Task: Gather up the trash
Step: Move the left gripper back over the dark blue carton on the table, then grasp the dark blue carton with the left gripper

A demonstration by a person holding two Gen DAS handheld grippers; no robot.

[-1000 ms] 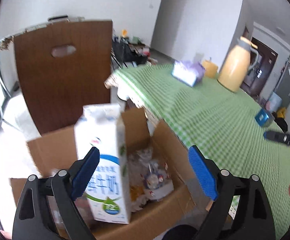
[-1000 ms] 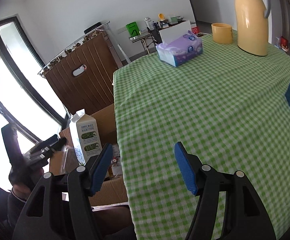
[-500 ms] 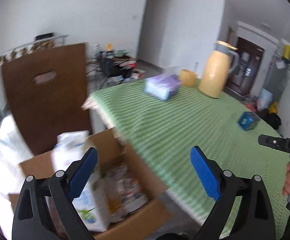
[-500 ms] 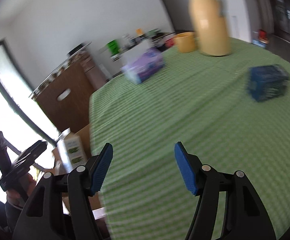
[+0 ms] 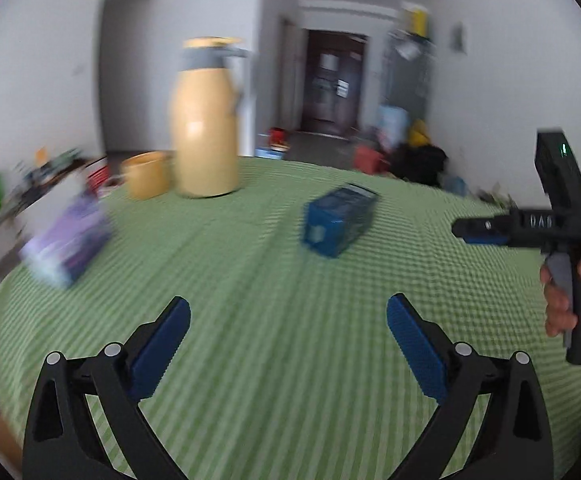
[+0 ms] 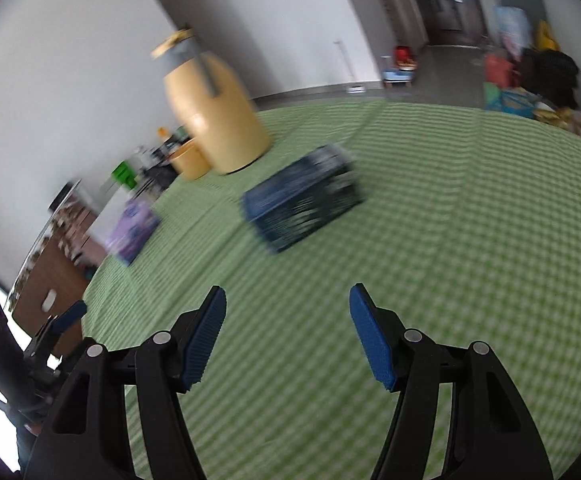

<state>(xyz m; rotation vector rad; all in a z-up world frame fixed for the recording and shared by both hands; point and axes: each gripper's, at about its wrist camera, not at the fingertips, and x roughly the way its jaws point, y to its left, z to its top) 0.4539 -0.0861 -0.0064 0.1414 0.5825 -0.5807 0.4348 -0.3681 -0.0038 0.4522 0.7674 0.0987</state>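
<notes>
Now approach blue box [image 6: 302, 200] at 12 o'clock squarely; right gripper [image 6: 286, 336] half-open, empty; left gripper [image 5: 288, 340] just opened wide, empty.

Cloth, card and plastic, all a little blurred

The surface [image 5: 258, 280] wears a matt green checked cloth. The yellow jug [image 5: 204, 120] looks smooth plastic with a soft shine, the blue box [image 6: 302, 204] seems printed card. The left tool [image 5: 288, 322] is matt black plastic, its blue pads [image 5: 414, 344] ribbed like rubber.
</notes>
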